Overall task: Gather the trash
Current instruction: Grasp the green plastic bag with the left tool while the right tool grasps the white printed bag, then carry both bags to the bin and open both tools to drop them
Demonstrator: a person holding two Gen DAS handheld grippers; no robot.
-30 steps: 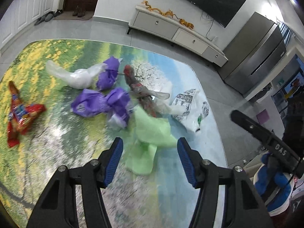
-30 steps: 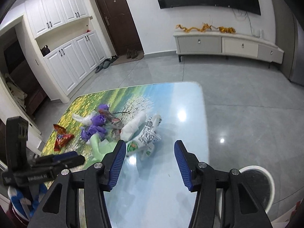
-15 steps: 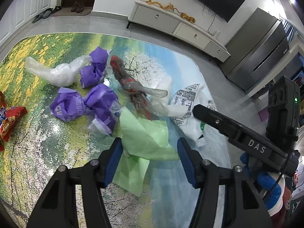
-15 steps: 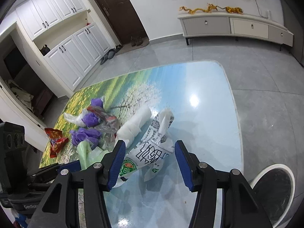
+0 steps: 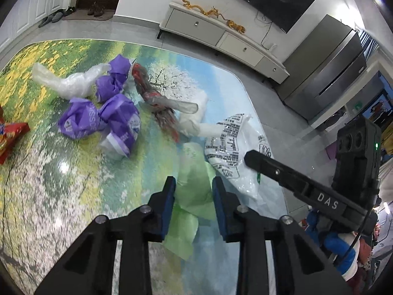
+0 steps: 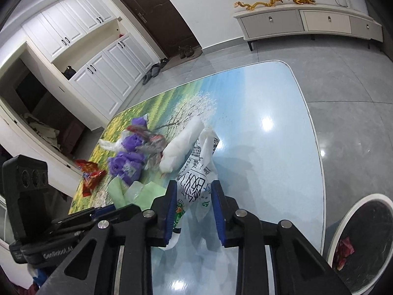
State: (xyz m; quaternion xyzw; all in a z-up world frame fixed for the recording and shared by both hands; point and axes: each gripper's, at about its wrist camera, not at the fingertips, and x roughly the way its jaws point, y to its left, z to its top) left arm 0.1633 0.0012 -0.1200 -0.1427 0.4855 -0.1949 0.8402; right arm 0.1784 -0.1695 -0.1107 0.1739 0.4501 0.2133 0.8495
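A: Left side?
B: left gripper [image 5: 193, 184] narrowed, pads pinching the green bag [image 5: 194, 191], at 6 o'clock on the table [image 5: 73, 196].
A: Right?
B: right gripper [image 6: 194, 191] narrowed too, clamped on the white printed bag [image 6: 194, 184], table centre, 6 o'clock in its view.
A: Rest of the trash?
B: purple bags [image 5: 98, 120] at 10 o'clock, red wrapper [image 5: 11, 137] at 9. Bin [image 6: 363, 236] on the floor, 4 o'clock in right view.
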